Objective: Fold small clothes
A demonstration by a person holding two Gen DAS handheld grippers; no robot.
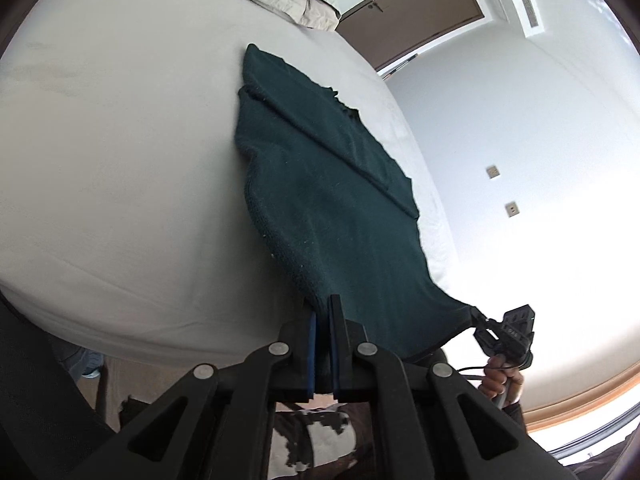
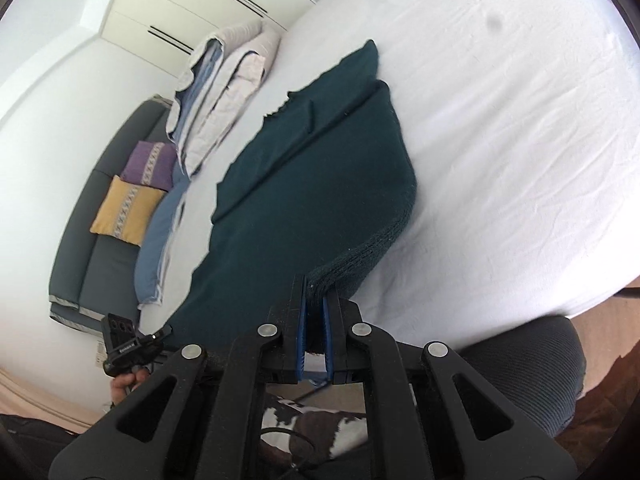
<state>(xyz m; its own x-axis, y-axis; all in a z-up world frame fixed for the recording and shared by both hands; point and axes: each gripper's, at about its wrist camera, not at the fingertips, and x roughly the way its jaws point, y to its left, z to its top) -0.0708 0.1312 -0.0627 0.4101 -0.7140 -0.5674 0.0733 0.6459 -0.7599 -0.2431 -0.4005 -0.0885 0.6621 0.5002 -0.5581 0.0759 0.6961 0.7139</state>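
Observation:
A dark green knitted garment lies stretched over the near part of a white bed, one side folded over the middle. My left gripper is shut on one near corner of its hem. My right gripper is shut on the other near corner of the garment, which lies on the bed. Each view shows the other gripper pinching its corner: the right one at the lower right, the left one at the lower left. The hem hangs taut between them just off the bed's edge.
Folded beige and blue quilts lie at the far end of the bed. A grey sofa with a purple cushion and a yellow cushion stands beyond. A brown door and a white wall are to the right.

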